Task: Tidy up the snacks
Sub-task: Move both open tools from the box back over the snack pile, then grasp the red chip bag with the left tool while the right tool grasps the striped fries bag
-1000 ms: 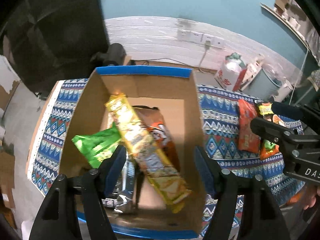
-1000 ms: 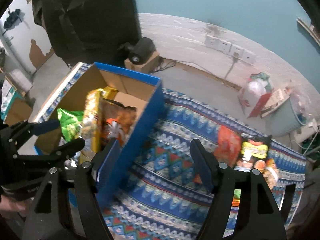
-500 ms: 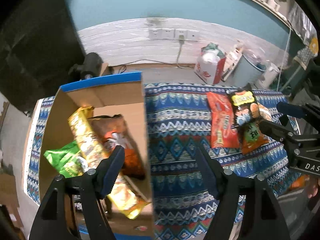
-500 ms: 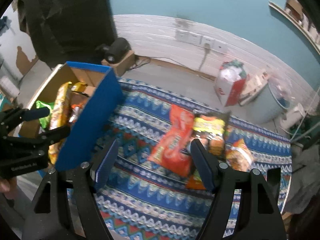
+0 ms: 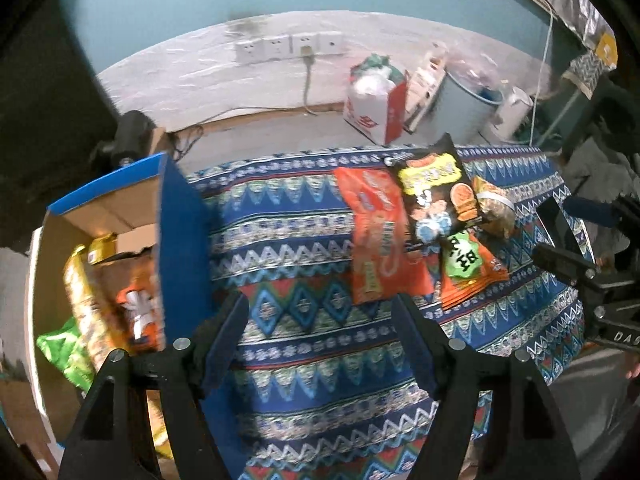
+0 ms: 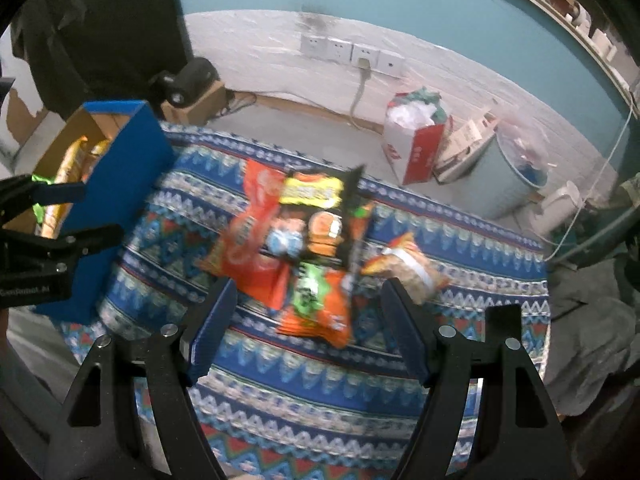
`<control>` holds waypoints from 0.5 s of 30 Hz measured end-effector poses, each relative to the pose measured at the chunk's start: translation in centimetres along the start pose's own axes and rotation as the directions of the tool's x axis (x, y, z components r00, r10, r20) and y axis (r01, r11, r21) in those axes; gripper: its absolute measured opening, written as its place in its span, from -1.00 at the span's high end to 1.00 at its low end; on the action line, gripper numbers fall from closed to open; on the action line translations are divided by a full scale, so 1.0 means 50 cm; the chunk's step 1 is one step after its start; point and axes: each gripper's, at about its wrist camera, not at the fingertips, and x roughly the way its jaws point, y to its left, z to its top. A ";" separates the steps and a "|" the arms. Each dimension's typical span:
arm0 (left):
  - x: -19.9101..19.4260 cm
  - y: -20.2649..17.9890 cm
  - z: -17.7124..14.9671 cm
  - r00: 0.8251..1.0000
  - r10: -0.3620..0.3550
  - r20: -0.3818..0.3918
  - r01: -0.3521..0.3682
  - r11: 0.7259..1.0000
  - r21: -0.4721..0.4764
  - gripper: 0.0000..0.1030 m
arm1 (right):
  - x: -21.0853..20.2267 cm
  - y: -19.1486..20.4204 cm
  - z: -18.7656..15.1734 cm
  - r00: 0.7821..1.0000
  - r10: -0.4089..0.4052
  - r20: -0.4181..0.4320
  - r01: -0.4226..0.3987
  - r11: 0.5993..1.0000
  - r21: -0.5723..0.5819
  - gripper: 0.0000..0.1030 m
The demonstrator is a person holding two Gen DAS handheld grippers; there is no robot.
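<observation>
A blue cardboard box (image 5: pixel 182 240) stands at the table's left end and holds several snack packs, among them a long yellow pack (image 5: pixel 82 300) and a green bag (image 5: pixel 60 354). On the patterned cloth lie a red-orange bag (image 5: pixel 378 236), a black bag (image 5: pixel 436 196), an orange-and-green bag (image 5: pixel 468 268) and a small brown bag (image 5: pixel 494 206). My left gripper (image 5: pixel 322 332) is open and empty, over the cloth just right of the box. My right gripper (image 6: pixel 308 328) is open and empty, just short of the orange-and-green bag (image 6: pixel 316 300); the box (image 6: pixel 120 196) lies to its left.
The patterned cloth (image 5: pixel 304 364) covers the table. Behind it on the floor are a red-and-white bag (image 5: pixel 378 108), a pale bin (image 5: pixel 468 108) and a small black device (image 5: pixel 130 140). Wall sockets (image 6: pixel 352 54) sit on the white wall strip.
Both grippers have swung right, from the box toward the loose snack bags on the cloth. Both have stayed open and empty.
</observation>
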 end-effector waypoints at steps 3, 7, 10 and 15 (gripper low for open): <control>0.025 -0.026 0.014 1.000 -0.004 -0.015 0.004 1.000 0.017 -0.53 | 0.011 -0.038 -0.001 1.000 -0.007 -0.022 0.007 1.000 -0.006 -0.43; 0.066 -0.057 0.029 0.999 -0.005 -0.042 0.007 0.999 0.048 -0.53 | 0.036 -0.086 0.002 0.998 -0.020 -0.062 0.019 1.000 -0.011 -0.43; 0.104 -0.078 0.040 0.998 -0.001 -0.066 0.006 0.998 0.069 -0.53 | 0.069 -0.118 0.009 0.994 -0.010 -0.104 0.007 0.999 -0.035 -0.43; 0.157 -0.100 0.051 0.995 0.021 -0.094 -0.012 0.995 0.099 -0.56 | 0.126 -0.151 0.014 0.988 -0.026 -0.155 0.007 0.993 -0.119 -0.43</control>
